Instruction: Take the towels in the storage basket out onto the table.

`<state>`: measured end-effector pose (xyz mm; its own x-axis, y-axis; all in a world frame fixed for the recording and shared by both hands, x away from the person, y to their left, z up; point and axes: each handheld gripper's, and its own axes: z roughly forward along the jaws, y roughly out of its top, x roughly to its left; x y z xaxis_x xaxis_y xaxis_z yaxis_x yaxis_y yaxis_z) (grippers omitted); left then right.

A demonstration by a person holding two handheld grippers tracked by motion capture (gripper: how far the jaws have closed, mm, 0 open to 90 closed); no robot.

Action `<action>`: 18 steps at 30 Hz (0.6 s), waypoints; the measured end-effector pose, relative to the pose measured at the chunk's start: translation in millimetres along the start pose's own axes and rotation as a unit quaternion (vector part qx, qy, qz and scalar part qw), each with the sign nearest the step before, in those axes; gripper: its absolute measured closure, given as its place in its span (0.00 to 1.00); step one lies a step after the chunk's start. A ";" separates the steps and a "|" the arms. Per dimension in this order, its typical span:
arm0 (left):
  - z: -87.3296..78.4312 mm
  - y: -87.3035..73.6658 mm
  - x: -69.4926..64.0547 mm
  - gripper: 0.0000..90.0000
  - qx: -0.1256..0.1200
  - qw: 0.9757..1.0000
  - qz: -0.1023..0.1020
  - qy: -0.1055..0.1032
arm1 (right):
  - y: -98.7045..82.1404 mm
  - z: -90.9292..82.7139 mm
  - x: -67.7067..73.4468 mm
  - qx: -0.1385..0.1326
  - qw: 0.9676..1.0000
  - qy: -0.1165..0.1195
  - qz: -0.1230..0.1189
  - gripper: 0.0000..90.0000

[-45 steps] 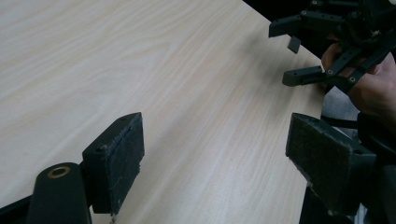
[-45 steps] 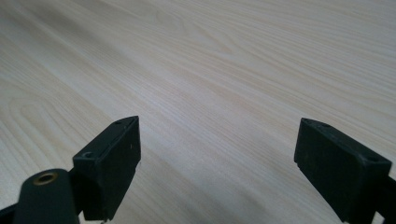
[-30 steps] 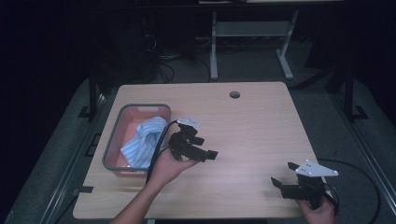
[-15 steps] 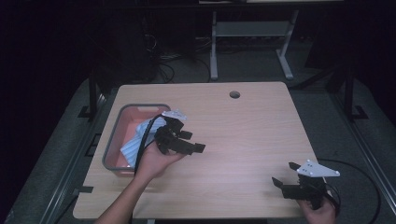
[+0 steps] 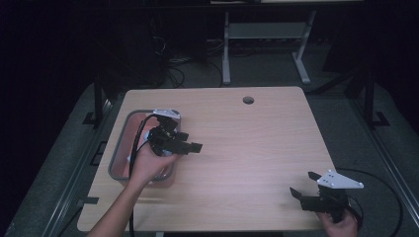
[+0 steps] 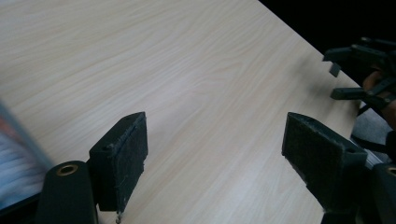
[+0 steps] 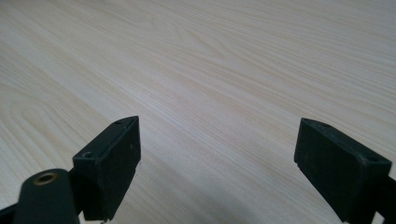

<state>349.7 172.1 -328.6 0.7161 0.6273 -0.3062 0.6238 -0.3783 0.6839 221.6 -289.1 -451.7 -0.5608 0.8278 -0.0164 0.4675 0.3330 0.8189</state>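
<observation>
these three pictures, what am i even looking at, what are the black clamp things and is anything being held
There is no robot here. A person sits at a wooden table and holds a hand tool in each hand: a two-jaw gripper with a trailing cable.

The wide picture comes from a fixed camera above the table. In it the left gripper is over the right edge of a grey tray with a pink inside, and the right gripper is near the table's front right corner.

The other two pictures come from small cameras riding on the grippers, each looking out between its own black padded jaws. In the left gripper view the jaws stand wide apart over bare wood, with the other gripper far off at the upper right. In the right gripper view the jaws are also wide apart over bare wood.

Nothing is held by either gripper.
</observation>
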 end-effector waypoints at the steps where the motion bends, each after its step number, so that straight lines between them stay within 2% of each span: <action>1: -3.0 0.0 2.1 0.25 0.001 1.000 -0.002 0.003 | 0.0 -0.3 0.0 0.000 1.000 0.000 0.000 0.16; 7: -16.0 -0.9 11.4 0.26 -0.003 1.000 -0.008 0.017 | 0.5 0.4 1.2 0.000 1.000 0.003 -0.002 0.16; 8: -20.8 -1.3 14.8 0.26 -0.003 1.000 -0.005 0.028 | 0.6 0.6 1.5 0.000 1.000 0.003 -0.002 0.16; 10: -24.7 -2.3 18.0 0.26 -0.004 0.999 -0.014 0.032 | 1.0 1.1 1.8 0.000 1.000 0.003 -0.002 0.16; 18: -38.4 -10.6 32.7 0.27 -0.006 0.998 -0.025 0.051 | 0.6 0.9 2.0 0.000 1.000 0.003 -0.005 0.16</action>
<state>354.5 222.8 -320.4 0.6481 0.7118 -0.2706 0.6532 -0.3369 0.6781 221.5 -286.8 -451.8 -0.5696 0.8217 -0.0200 0.4623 0.3404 0.8188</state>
